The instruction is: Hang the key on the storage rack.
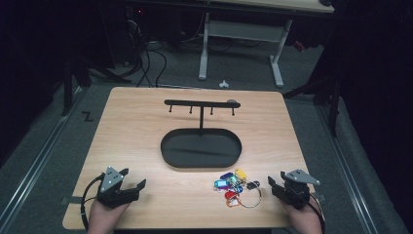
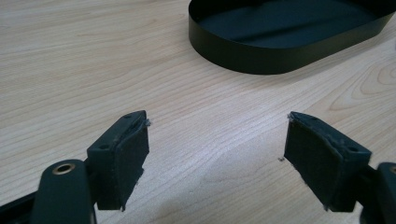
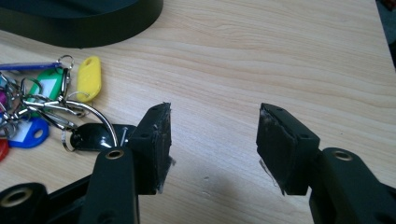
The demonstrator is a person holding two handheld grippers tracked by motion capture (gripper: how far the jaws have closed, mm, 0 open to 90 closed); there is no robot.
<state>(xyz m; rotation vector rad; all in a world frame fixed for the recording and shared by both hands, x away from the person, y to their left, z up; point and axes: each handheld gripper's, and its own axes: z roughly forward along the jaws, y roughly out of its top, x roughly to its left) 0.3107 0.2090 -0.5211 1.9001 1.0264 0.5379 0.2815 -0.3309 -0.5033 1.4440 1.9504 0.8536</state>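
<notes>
A bunch of keys with coloured tags (image 1: 236, 186) lies on the wooden table (image 1: 136, 126) near its front edge, right of centre. In the right gripper view the bunch of keys (image 3: 51, 107) shows yellow, green, blue and black tags on metal rings, just left of the left jaw. A black key stand with an oval tray (image 1: 201, 147) and a hook bar (image 1: 200, 103) stands mid-table. My left gripper (image 1: 132, 179) rests open at the front left, over bare wood (image 2: 217, 135). My right gripper (image 1: 275, 181) is open at the front right, nothing between its jaws (image 3: 212, 126).
The oval tray's rim (image 2: 261, 56) lies ahead of the left gripper, and the tray's rim (image 3: 93, 32) sits beyond the keys in the right gripper view. Behind the table stand a white desk frame (image 1: 241, 44) and floor cables (image 1: 146, 63). Bare wood spans the table's left and right sides.
</notes>
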